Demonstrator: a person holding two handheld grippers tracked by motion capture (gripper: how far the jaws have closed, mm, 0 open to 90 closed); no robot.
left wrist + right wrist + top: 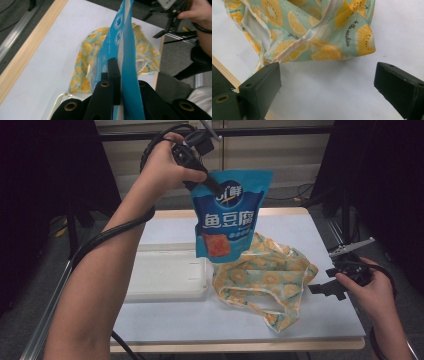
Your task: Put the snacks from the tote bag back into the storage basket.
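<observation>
Gripping the top edge of the blue snack pouch (231,215), the left gripper (216,188) is clamped tight on it and holds it high in the air, above the far part of the table (165,320). The right gripper (334,287) waits at the right edge, jaws wide apart and empty, just beside the fruit-print fabric bag (267,277). That bag lies crumpled right of the white tray (167,275). Judging by this, the pouch is lifted but not yet bagged; opening the bag and lowering it in remain.

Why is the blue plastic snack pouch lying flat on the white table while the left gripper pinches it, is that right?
Not quite. The blue plastic snack pouch hangs in the air above the white table, pinched at its top by the left gripper, as the high view shows.
</observation>
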